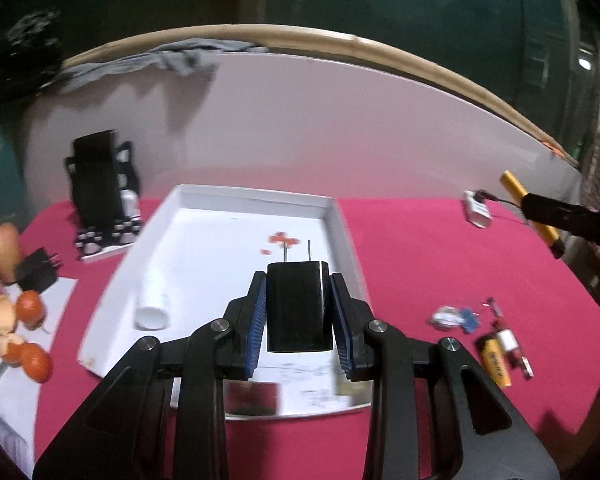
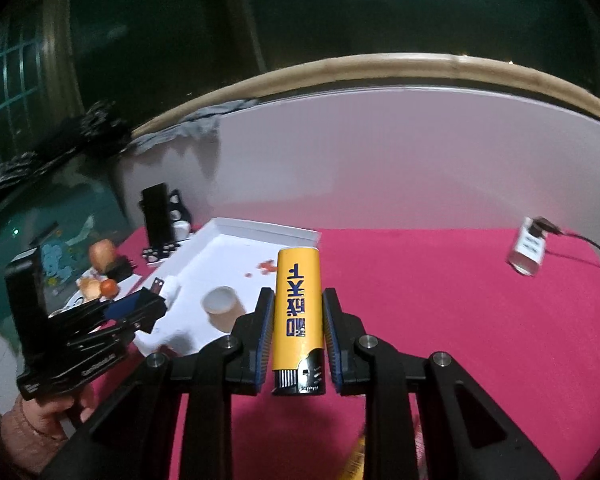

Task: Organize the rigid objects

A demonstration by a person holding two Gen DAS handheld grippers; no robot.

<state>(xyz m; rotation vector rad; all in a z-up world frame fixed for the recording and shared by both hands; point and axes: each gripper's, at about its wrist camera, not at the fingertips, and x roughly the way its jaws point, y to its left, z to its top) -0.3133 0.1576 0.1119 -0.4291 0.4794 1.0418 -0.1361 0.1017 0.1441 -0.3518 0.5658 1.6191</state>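
Observation:
My left gripper (image 1: 299, 294) is shut on a black plug adapter (image 1: 297, 306) with its two prongs pointing away, held above the white tray (image 1: 342, 232). My right gripper (image 2: 296, 320) is shut on a yellow lighter (image 2: 298, 312), metal head toward the camera, over the pink cloth to the right of the tray (image 2: 260, 234). In the left wrist view that yellow lighter (image 1: 514, 188) shows at the far right in the right gripper. The left gripper (image 2: 140, 308) appears at the left of the right wrist view, over the tray's near corner. A white cup (image 1: 153, 308) lies in the tray.
Another yellow lighter (image 1: 496, 362), a red-white item and small crumpled bits lie on the pink cloth (image 1: 420, 260) to the right. A white charger block (image 2: 530, 250) with a cable stands far right. A black phone stand (image 1: 100, 184), a black adapter (image 1: 38, 270) and fruit (image 1: 2, 250) sit left.

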